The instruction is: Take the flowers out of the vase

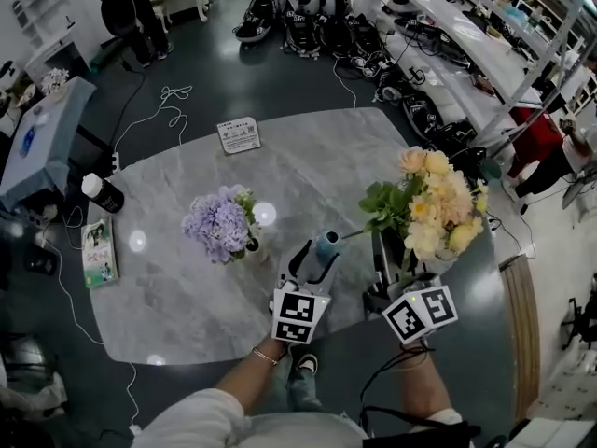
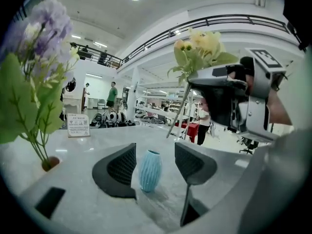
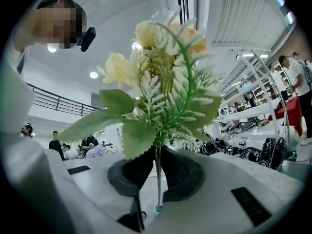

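Note:
A bunch of yellow flowers (image 1: 434, 211) with green leaves is in the air over the table's right side. My right gripper (image 1: 392, 267) is shut on its thin stem (image 3: 157, 179), and the blooms (image 3: 161, 38) stand above the jaws. The stem's lower end (image 2: 171, 128) hangs free, up and to the right of the small ribbed blue vase (image 2: 150, 170). The blue vase (image 1: 326, 245) stands upright on the grey table (image 1: 187, 297). It sits between the jaws of my left gripper (image 1: 312, 253), which is open, with a gap showing beside the vase.
A purple bunch (image 1: 220, 224) stands in a small brown pot (image 2: 48, 163) left of the blue vase. A printed card (image 1: 239, 135) lies at the table's far edge. A bottle (image 1: 103, 192) and a booklet (image 1: 97, 250) are at the left edge. Bags and cables lie on the floor beyond.

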Tool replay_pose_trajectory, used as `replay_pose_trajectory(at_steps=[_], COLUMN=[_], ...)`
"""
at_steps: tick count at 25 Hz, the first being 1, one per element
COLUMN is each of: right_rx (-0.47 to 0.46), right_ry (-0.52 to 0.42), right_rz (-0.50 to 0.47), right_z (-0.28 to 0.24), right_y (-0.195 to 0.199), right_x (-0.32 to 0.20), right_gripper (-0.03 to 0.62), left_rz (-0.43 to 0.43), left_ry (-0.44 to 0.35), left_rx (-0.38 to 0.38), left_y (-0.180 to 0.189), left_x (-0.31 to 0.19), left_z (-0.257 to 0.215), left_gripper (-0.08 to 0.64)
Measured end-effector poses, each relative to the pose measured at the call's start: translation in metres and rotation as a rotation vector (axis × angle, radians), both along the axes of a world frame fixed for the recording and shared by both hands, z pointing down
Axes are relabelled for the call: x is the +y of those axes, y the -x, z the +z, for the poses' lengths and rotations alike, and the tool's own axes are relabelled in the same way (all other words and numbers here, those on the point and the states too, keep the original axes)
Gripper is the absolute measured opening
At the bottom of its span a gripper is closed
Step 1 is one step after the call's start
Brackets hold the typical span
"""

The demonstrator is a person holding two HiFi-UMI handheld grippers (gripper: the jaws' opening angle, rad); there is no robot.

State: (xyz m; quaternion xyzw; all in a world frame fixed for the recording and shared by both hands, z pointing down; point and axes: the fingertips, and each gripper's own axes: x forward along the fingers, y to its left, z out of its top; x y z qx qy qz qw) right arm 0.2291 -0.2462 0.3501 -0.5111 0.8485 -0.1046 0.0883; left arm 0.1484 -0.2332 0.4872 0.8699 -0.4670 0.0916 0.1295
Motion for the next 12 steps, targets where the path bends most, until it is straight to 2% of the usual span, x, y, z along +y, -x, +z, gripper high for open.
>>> replay_pose_trajectory(at_steps=[3,7,12], right_rx=[0.021,0.06,0.083], right_ry=[0.032,0.12,0.17], right_rz=[0.011,0.031,0.038], right_z=[-0.001,0.009,0.014], right_y=[-0.008,-0.019,-0.027], right_x=[0.013,0.039,0.078], right_gripper=[0.046,0.046,0.046], left_rz=[-0.013,0.009,0.026], left_ry=[-0.008,0.013,0.008], left_rx=[0.012,0.024,0.049], left_y=[0.001,-0.004,-0.012], left_x=[0.007,0.026,0.053], left_z=[-0.016,-0.029,-0.053], left_gripper=[0.25,0.242,0.167])
